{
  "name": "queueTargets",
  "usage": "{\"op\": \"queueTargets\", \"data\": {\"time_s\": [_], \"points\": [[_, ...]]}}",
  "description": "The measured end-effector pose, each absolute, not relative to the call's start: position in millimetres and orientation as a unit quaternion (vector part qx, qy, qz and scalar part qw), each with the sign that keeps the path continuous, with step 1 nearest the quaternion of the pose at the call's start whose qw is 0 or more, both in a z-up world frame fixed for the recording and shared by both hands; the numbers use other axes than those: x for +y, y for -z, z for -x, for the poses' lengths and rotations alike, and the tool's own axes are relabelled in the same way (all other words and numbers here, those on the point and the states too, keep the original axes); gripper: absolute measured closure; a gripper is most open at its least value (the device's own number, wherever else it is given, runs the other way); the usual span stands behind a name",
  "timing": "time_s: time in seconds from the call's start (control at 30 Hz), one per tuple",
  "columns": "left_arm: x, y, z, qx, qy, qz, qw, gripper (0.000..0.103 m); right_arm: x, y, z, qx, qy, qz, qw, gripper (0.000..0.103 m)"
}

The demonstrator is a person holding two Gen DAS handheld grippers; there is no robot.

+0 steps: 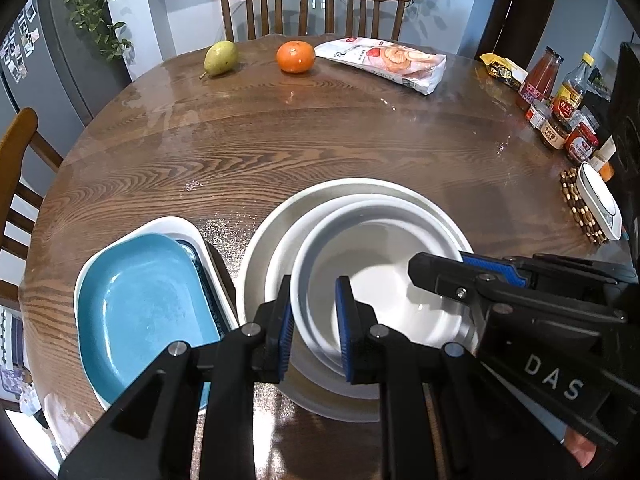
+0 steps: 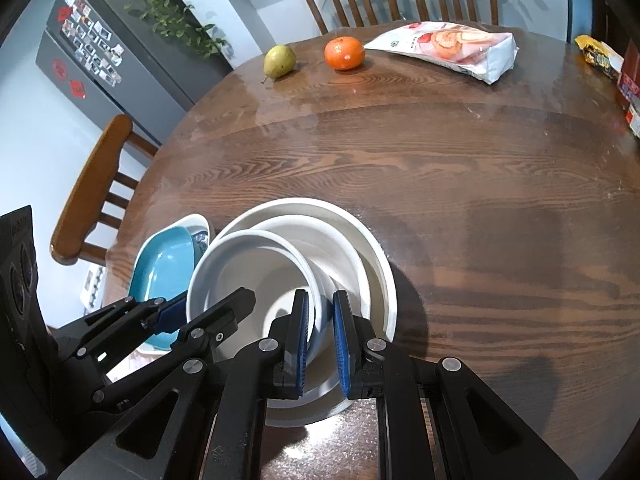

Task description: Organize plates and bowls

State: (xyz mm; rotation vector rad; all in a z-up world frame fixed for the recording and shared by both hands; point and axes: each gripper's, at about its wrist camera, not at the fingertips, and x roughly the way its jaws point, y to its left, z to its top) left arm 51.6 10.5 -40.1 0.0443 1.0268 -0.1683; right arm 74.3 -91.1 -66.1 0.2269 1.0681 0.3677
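A white bowl [image 1: 380, 272] [image 2: 248, 272] sits nested inside a wider white bowl, which rests in a large white plate [image 1: 260, 264] [image 2: 360, 232] near the table's front edge. My left gripper [image 1: 315, 320] [image 2: 200, 304] is shut on the inner bowl's left rim. On the opposite rim, my right gripper [image 2: 320, 332] [image 1: 460, 276] is shut on the same bowl. I cannot tell whether the bowl rests fully or is lifted. To the left, a blue dish [image 1: 136, 292] [image 2: 160, 268] lies in a white rectangular dish [image 1: 188, 228] [image 2: 196, 222].
At the far side of the round wooden table lie a pear [image 1: 219, 58], an orange [image 1: 295, 56] and a snack bag [image 1: 384, 62]. Sauce bottles and jars [image 1: 560, 96] line the right edge, with a white scale [image 1: 600, 204] on a beaded mat. Wooden chairs surround the table.
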Motion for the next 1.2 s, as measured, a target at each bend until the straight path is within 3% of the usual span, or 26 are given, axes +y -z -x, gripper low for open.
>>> {"op": "queueTargets", "data": {"time_s": [0.17, 0.33, 0.47, 0.63, 0.73, 0.97, 1.1, 1.2], "points": [[12.8, 41.7, -55.2, 0.499, 0.081, -0.007, 0.863, 0.087, -91.5, 66.6, -76.5, 0.506, -0.166, -0.11, 0.839, 0.088], [13.9, 32.1, -52.7, 0.483, 0.082, -0.002, 0.872, 0.079, -91.4, 58.3, -74.5, 0.489, -0.165, -0.106, 0.85, 0.088], [10.5, 17.8, -48.8, 0.46, 0.087, -0.007, 0.884, 0.052, -94.7, 46.5, -72.5, 0.471, -0.161, -0.105, 0.861, 0.087], [7.2, 3.5, -42.2, 0.432, 0.086, -0.019, 0.898, 0.049, -100.7, 36.3, -68.2, 0.455, -0.158, -0.11, 0.869, 0.085], [7.0, -1.3, -38.3, 0.42, 0.082, -0.023, 0.903, 0.041, -105.4, 31.3, -64.5, 0.447, -0.155, -0.113, 0.874, 0.084], [10.2, -8.3, -33.3, 0.406, 0.074, -0.024, 0.91, 0.035, -119.2, 25.4, -57.4, 0.434, -0.141, -0.121, 0.881, 0.069], [13.1, -12.3, -29.0, 0.399, 0.068, -0.022, 0.914, 0.025, -127.8, 24.1, -52.8, 0.434, -0.134, -0.13, 0.881, 0.048], [13.0, -15.5, -26.1, 0.395, 0.066, -0.022, 0.916, 0.021, -133.2, 22.9, -49.2, 0.43, -0.131, -0.133, 0.883, 0.045]]}}
